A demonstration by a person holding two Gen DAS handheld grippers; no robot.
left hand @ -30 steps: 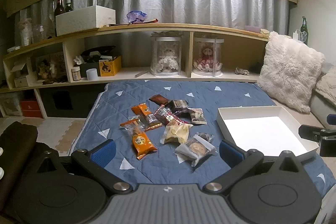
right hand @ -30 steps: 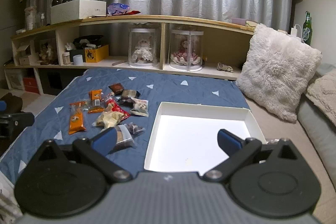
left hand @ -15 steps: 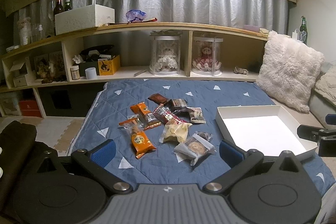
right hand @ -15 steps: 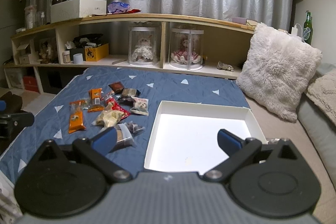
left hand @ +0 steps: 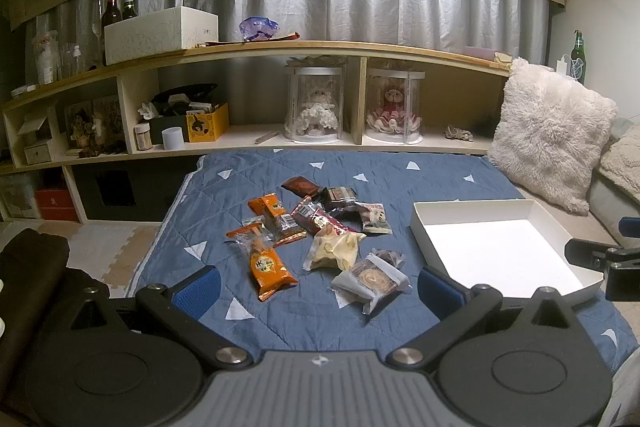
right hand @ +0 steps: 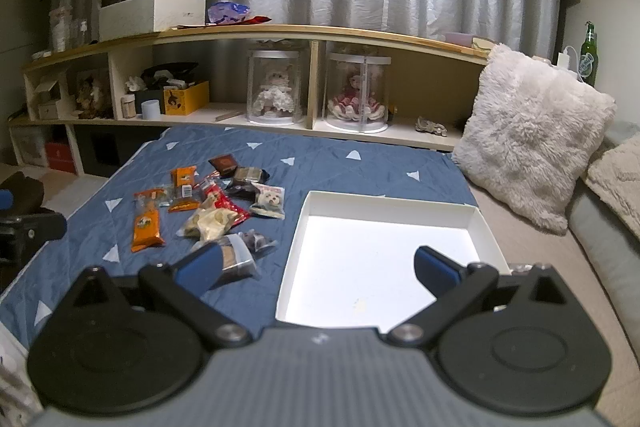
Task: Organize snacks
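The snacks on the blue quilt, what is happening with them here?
A person holds a two-finger tool in each hand. The left tool and the right tool are both open and hold nothing. The wrapped snack packets lie in a loose pile on the blue quilt, and the shallow white cardboard tray beside them is empty.

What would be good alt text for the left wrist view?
An open left hand-held gripper hovers over a blue quilt with a pile of wrapped snacks. An empty white tray lies to their right, with a wooden shelf and grey curtains behind.
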